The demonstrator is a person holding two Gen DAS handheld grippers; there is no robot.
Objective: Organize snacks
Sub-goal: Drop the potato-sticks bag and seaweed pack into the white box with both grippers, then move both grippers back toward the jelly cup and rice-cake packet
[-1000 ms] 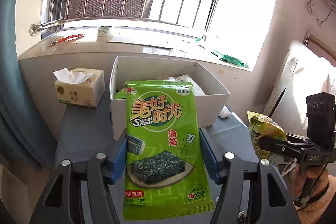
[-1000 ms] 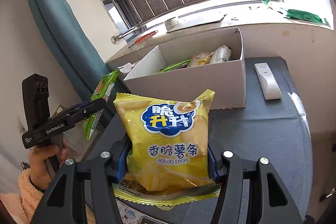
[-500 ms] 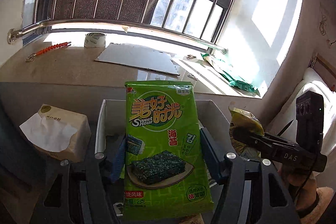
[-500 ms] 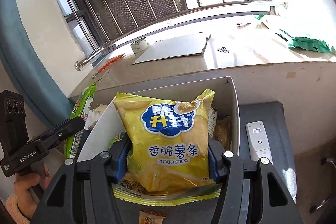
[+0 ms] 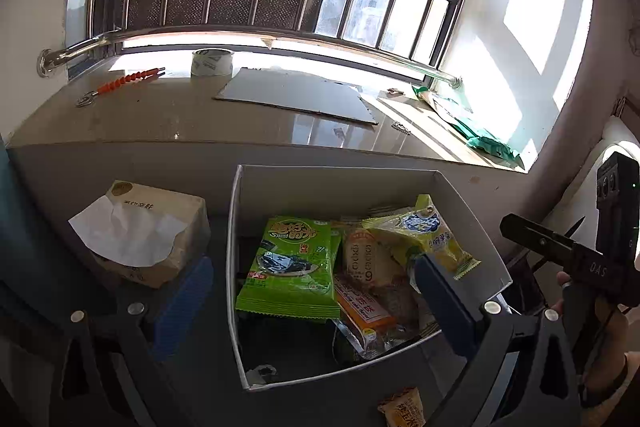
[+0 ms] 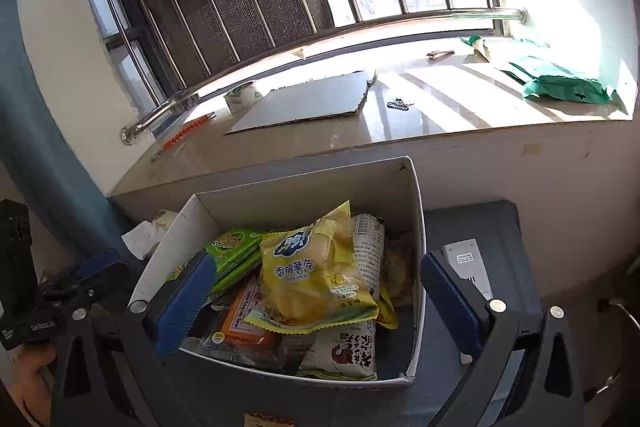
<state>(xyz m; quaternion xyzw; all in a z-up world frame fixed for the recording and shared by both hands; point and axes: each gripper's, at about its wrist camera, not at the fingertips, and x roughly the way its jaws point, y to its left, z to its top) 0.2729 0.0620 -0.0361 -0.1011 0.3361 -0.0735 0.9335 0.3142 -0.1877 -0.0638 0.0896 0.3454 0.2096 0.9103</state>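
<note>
Both claws, left claw (image 5: pixel 308 311) and right claw (image 6: pixel 320 303), are being held wide and empty over the box (image 5: pixel 472 223). The seaweed pack (image 5: pixel 294 267) and chips (image 6: pixel 316 275) are lying inside. One snack (image 5: pixel 402 407) is being left on the near desk (image 5: pixel 200 383); it is best approached low, clear of the box wall.

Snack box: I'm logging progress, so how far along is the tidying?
Mostly done. The green seaweed pack and the yellow potato sticks bag lie in the white box on top of other snacks. Nothing is in hand: the left gripper and right gripper are both open above the box. Left: one small orange snack packet on the table in front of the box.
</note>
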